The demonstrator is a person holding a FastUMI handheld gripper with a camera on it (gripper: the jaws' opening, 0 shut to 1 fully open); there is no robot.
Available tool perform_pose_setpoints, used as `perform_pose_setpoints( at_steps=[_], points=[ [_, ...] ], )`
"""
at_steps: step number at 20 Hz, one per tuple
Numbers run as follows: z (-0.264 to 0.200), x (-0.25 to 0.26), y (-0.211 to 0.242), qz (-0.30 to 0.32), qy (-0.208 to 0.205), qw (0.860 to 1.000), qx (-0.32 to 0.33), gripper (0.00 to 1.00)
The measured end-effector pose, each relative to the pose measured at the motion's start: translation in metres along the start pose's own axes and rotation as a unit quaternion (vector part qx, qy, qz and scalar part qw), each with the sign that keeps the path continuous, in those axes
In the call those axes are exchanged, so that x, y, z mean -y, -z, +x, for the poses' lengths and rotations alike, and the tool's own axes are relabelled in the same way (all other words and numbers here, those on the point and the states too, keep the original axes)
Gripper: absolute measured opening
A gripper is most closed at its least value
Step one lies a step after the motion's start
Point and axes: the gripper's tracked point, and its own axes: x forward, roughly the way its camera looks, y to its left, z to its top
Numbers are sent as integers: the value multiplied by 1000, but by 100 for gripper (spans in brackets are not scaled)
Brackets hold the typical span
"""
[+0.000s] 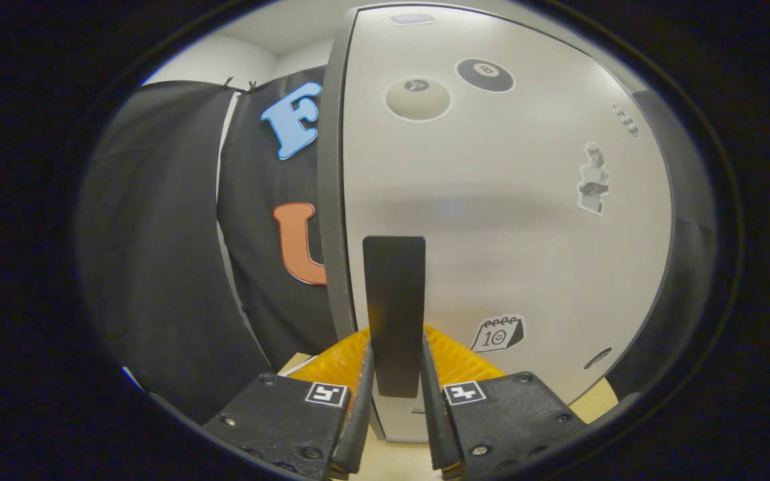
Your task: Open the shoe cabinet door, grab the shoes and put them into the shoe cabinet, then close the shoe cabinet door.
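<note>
Gripper view: the hand-held gripper (395,374) is narrowed around a flat black rectangular door handle (394,307), one finger pressing on each side of it. The handle stands upright, its long axis vertical, rising from between the fingertips up the face of the door.

The handle belongs to the pale grey shoe cabinet door (492,220), which stands just beyond the fingers and stretches far to the right. A darker grey frame edge (331,200) runs vertically down its left side, just left of the handle. Whether the door sits fully shut against the cabinet cannot be told.

Several stickers dot the door: a black billiard-ball sticker (485,75) and a cream ball sticker (418,99) near the top, a small grey figure sticker (593,179) on the right, and a calendar sticker (498,333) low down, just right of the handle.

Under the gripper lies a light wooden floor surface (392,461). To the left, a black cloth wall (158,267) hangs behind the door's edge.
</note>
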Motion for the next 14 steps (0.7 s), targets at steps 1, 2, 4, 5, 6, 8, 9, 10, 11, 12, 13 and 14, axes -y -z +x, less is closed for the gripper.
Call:
perform_pose_setpoints(
  at_steps=[1,2,4,5,6,8,9,10,11,12,13,14],
  points=[
    [1,2,1,0,5,1000,-1,39],
    [2,2,1,1,0,1000,-2,35],
    [-4,1,4,3,-17,1000,-7,32],
    [-8,1,5,3,-25,1000,-9,31],
    [-16,1,8,2,-33,999,-7,30],
    [-41,2,13,0,-43,999,-4,28],
    [-54,4,15,-1,-46,999,-3,27],
    [-71,7,17,4,-48,999,-3,26],
    [-88,12,20,7,-50,999,-2,26],
    [-108,18,24,6,-49,999,0,26],
    [-125,24,29,4,-46,999,2,26],
    [-141,30,33,0,-43,999,4,25]
  ],
)
